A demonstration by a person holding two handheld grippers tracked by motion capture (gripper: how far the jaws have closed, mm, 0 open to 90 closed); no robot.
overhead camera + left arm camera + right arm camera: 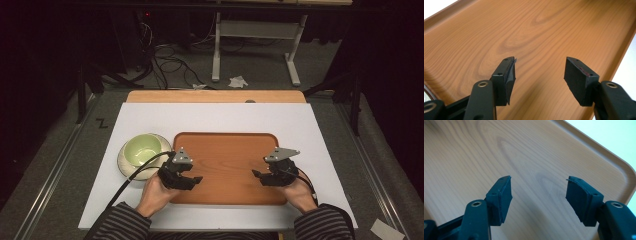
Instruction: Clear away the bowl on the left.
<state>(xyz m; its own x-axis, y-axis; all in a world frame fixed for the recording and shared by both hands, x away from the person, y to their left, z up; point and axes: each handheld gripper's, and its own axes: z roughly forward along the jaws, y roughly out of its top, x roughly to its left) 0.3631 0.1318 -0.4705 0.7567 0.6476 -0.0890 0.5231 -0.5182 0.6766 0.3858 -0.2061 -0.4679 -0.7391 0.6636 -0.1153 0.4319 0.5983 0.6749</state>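
A brown wooden tray (225, 145) lies on the white tabletop in the high view. My left gripper (196, 179) hovers over the tray's left part, held by the person's left hand. In the left gripper view it (539, 72) is open, its jaws wide apart with only tray wood (524, 30) between them. Over the tray's right part my right gripper (256, 174) points toward the middle. The right gripper view has it (539, 191) open too, above bare tray wood (474, 152). Left of the tray a pale green bowl (142, 148) rests on a white saucer (126, 161).
The white board (215, 117) covers a wooden table whose far edge (215, 96) shows beyond it. Behind stand a white desk frame (255, 30), cables (170, 62) and crumpled paper (238, 81) on the grey floor. The person's striped sleeves (120, 225) enter at the bottom.
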